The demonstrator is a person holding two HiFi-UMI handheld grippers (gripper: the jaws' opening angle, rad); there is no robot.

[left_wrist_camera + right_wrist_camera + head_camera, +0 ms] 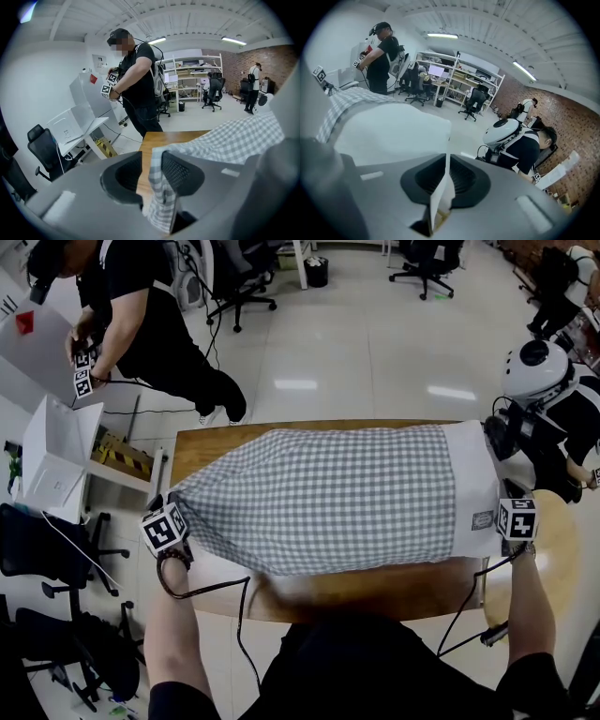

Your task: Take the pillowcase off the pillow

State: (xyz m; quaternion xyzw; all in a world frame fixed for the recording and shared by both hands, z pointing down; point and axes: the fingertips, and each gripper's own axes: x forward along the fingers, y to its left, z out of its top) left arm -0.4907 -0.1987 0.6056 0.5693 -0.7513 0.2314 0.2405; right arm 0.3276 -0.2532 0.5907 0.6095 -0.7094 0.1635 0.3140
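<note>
Pillowcase (328, 498) corner lies slack within the parted left hand-held gripper (149, 173); the pillow (473, 488) is clamped by the right hand-held gripper (446, 180); a firmer regrip is advised.

We're looking at a grey-and-white gingham check all over the pillowcase (328, 498). The pillow (473, 474) end poking out on the right is plain white, with a small grey label (483, 519). Our table (375, 589) is warm brown wood, and the floor (375, 343) on the far side is glossy off-white.
</note>
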